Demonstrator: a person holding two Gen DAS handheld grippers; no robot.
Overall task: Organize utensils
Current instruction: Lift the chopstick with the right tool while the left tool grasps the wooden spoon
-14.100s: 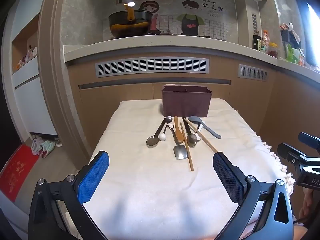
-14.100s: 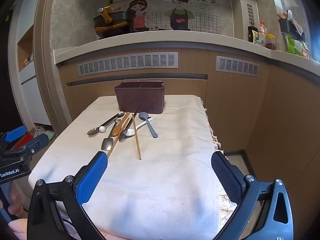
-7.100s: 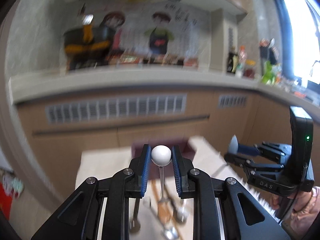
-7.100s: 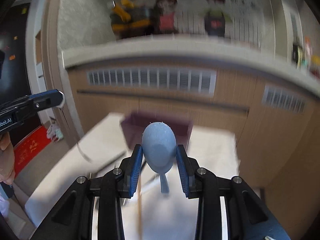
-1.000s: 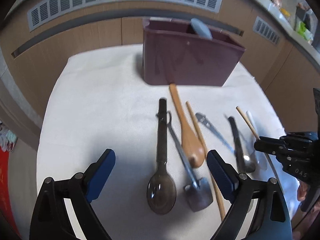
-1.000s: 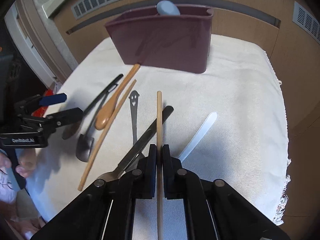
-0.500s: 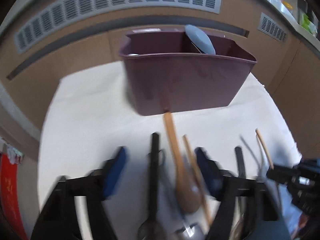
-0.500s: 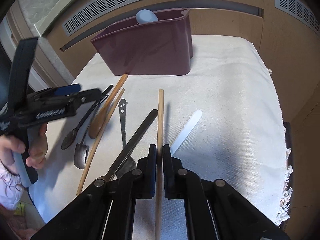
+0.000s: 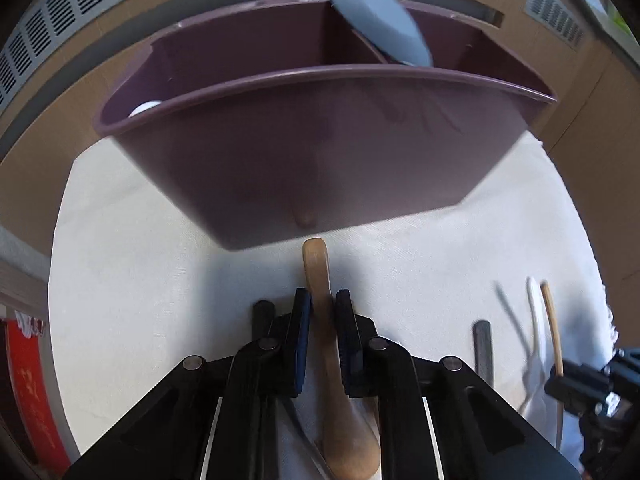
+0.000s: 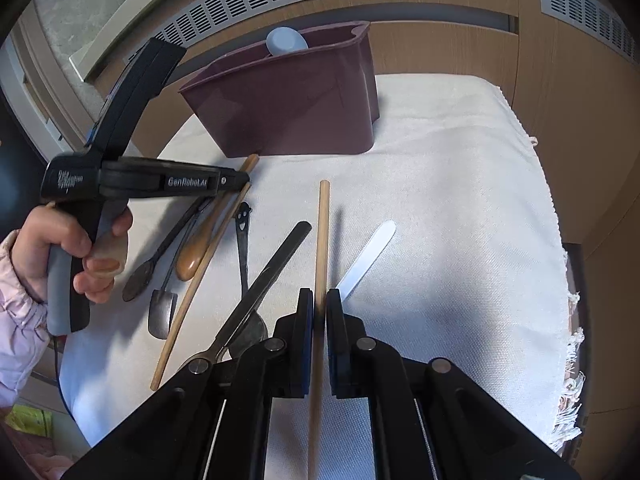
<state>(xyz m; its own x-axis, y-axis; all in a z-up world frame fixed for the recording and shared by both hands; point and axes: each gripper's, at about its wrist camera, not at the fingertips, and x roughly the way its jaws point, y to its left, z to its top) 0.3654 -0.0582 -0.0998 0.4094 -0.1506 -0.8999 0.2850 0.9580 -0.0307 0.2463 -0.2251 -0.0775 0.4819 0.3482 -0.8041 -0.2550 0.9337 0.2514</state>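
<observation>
The maroon caddy (image 10: 304, 108) stands at the far end of the cloth-covered table (image 10: 460, 184), and two pieces are already in it: a grey-blue spoon (image 9: 380, 32) leaning out of the right far compartment and a white utensil end (image 9: 145, 108) just visible at the left. Most of the work remains, by my reading, since the rest lie on the cloth in front of it.

The left gripper (image 9: 322, 312) is clenched on the neck of the wooden spoon (image 9: 316, 268), whose long axis runs near to far, handle tip pointing at the caddy wall and almost touching it, bowl toward the camera. The right gripper (image 10: 319, 308) pinches one chopstick (image 10: 322, 232), also lying near to far, its free end aimed at the caddy.

Still loose on the cloth are the second chopstick (image 10: 200, 280), a dark-handled spoon (image 10: 264, 276), a small spatula (image 10: 162, 312), a dark spoon (image 10: 160, 252), a smiley-handled piece (image 10: 242, 240) and a white handle (image 10: 368, 254), fanned side by side.
</observation>
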